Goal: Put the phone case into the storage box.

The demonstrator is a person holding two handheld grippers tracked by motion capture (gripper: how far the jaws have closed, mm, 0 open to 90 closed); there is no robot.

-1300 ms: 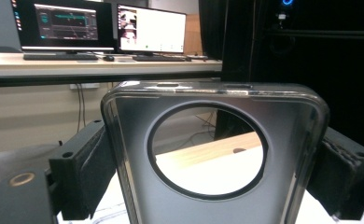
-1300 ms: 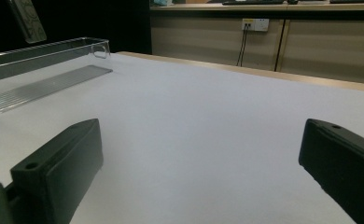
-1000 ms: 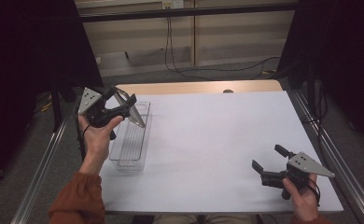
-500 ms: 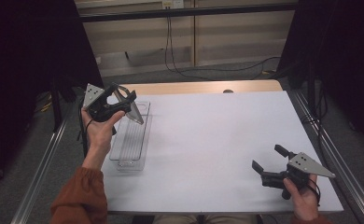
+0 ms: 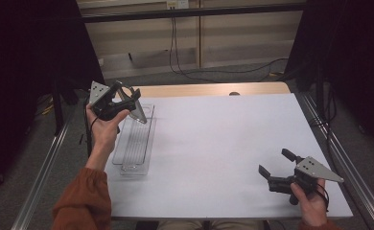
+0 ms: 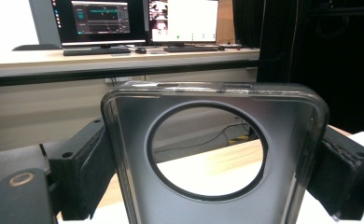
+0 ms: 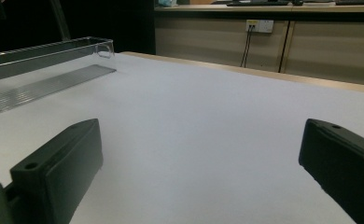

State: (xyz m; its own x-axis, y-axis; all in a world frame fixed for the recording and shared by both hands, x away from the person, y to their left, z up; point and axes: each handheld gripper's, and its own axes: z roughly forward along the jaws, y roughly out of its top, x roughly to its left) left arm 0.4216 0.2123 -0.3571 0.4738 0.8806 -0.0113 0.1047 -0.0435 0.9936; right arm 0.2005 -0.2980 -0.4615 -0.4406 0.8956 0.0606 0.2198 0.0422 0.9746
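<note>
two grippers work over a white table (image 5: 214,143), the biggest thing in sight. next in size, a clear tray (image 5: 136,141) lies along the table's left edge. above the tray's far end the left gripper (image 5: 127,103) is raised, its jaws clamped on the sides of a phone case (image 6: 213,158) with a round hole. the right gripper (image 5: 276,165) rests low near the table's right front corner, jaws wide apart, holding nothing.

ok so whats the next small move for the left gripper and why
Probably lower it toward the clear plastic tray. The left gripper is shut on the translucent grey phone case with a round cutout, held raised above the tray's far end, so it looks ready to be set in. The right gripper waits open, low over the white table.
</note>
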